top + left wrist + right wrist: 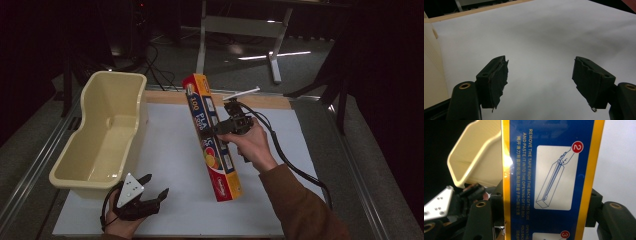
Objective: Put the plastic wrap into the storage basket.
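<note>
box: long blue-and-yellow carton (pixel 212 137), up off the table, tilted, top end leaning toward the far edge and the tub, bottom end nearer the person. Printed side with big letters and fruit colours faces up in the high view.

right gripper: (pixel 227 125) clamped across the box about mid-length, 1 black jaw on each long yellow edge, pads pressing. Hand (pixel 252 145) wrapped round the body, brown sleeve (pixel 300 205) coming in from bottom right, cable (pixel 285 150) trailing back along the arm.

right gripper view: blue panel of the box (pixel 549 180) squeezed between both jaws, instruction text plus a line drawing with a red 2, part of a red 3 lower down. Tub (pixel 474 157) behind it on the left.

left gripper: (pixel 150 192) down low near the front left corner of the white sheet, just beside the tub's near end, grey 3-cornered plate on top. Jaws wide apart, nothing between them.

left gripper view: 2 pads (pixel 496 80) spread over plain white sheet (pixel 544 37), tub wall at the left edge.

tub: cream plastic bin (pixel 80 165), left side of the table, sitting partly on the sheet.

table: white sheet (pixel 170 160) over a wooden top, light strip of wood (pixel 265 100) along the far edge.
</note>
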